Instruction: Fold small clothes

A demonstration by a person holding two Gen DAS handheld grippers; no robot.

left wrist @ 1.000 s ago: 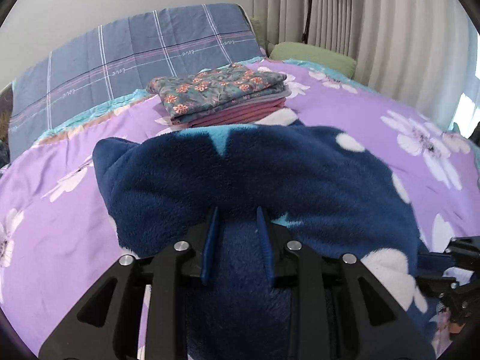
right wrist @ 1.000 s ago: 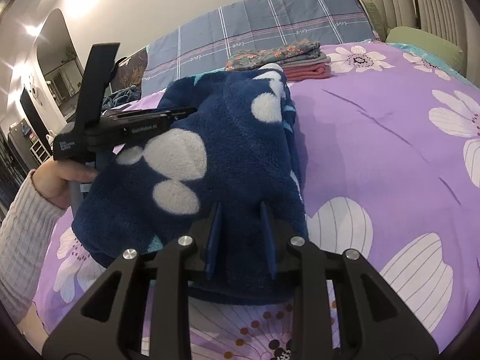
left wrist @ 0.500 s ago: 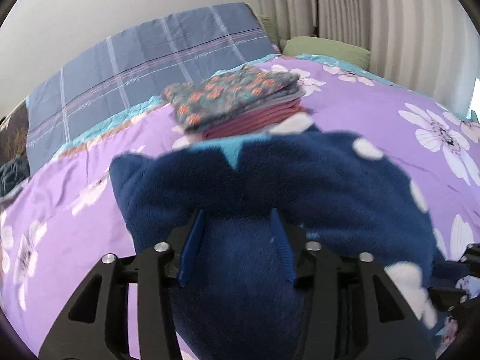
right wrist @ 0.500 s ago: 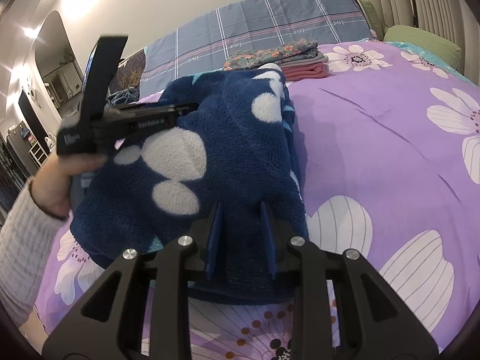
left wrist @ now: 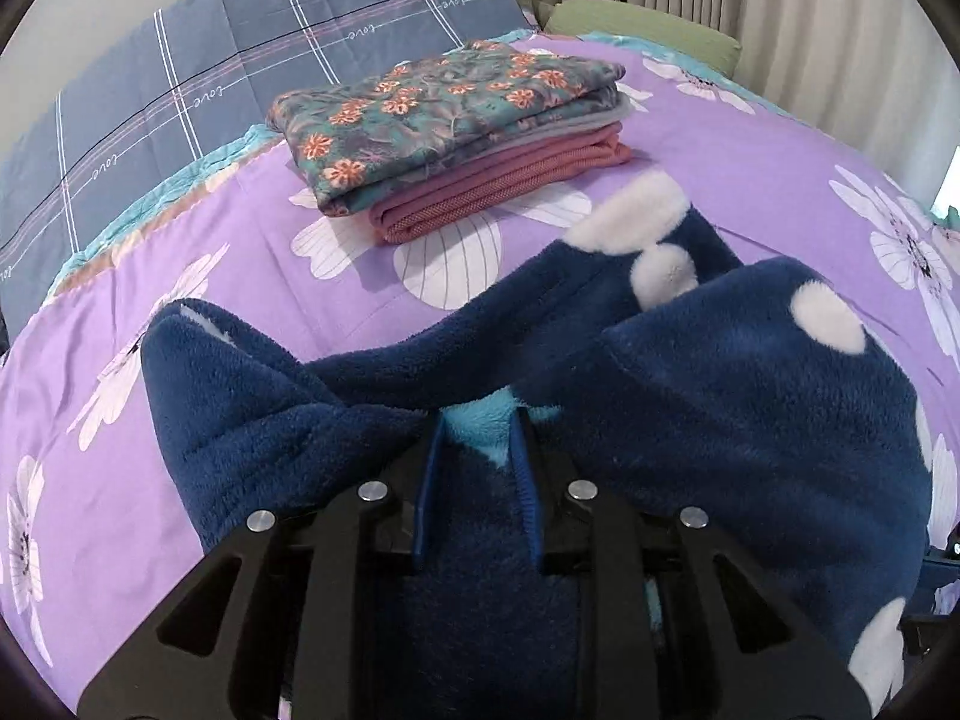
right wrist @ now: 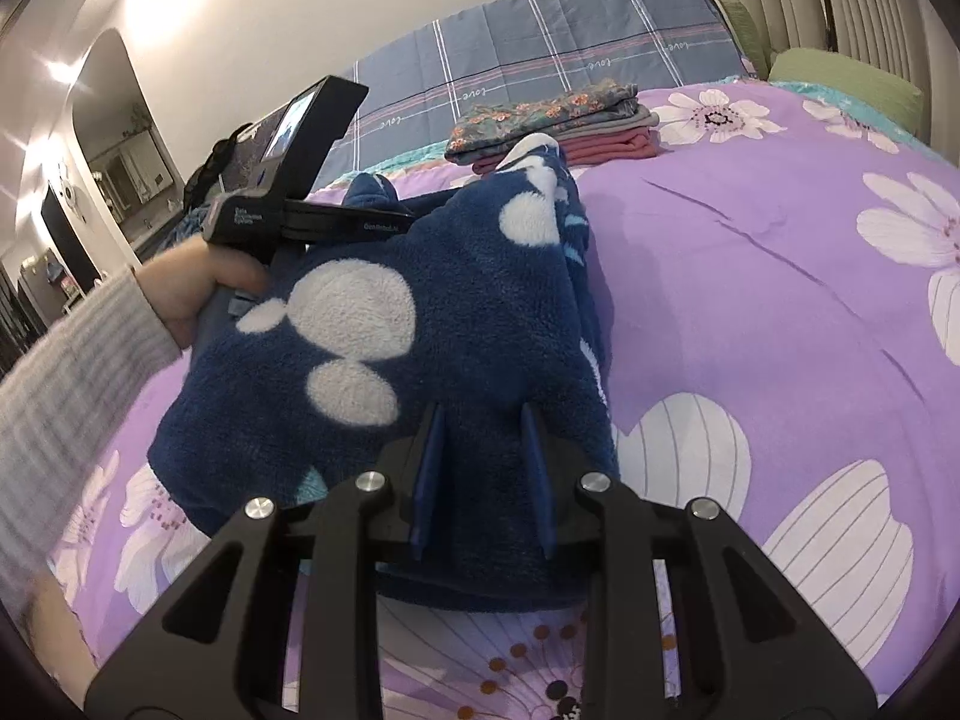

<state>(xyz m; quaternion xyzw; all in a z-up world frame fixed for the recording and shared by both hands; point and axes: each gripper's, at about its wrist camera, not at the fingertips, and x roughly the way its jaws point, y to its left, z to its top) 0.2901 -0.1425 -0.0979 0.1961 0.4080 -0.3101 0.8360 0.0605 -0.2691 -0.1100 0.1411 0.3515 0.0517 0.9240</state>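
A navy fleece garment [left wrist: 720, 396] with white spots lies bunched on the purple flowered bedcover [left wrist: 180, 252]. My left gripper [left wrist: 478, 420] has a fold of it between its blue fingers; the jaws are closing on the fleece, which humps up on both sides. In the right wrist view my right gripper [right wrist: 481, 408] is shut on the near edge of the same fleece garment [right wrist: 420, 300]. A person's hand [right wrist: 198, 288] grips the left tool's black handle [right wrist: 282, 216], whose fingers are hidden behind the fleece.
A stack of folded clothes [left wrist: 450, 114], floral on top and pink below, sits just beyond the fleece. Behind it are a blue plaid cover [left wrist: 240, 60], a green pillow [left wrist: 636, 24] and curtains [left wrist: 780, 12]. Bare bedcover [right wrist: 780, 300] stretches to the right.
My left gripper has pushed forward toward the folded stack, dragging the fleece into a raised fold. Its jaws widened, then narrowed. The right gripper has stayed put.
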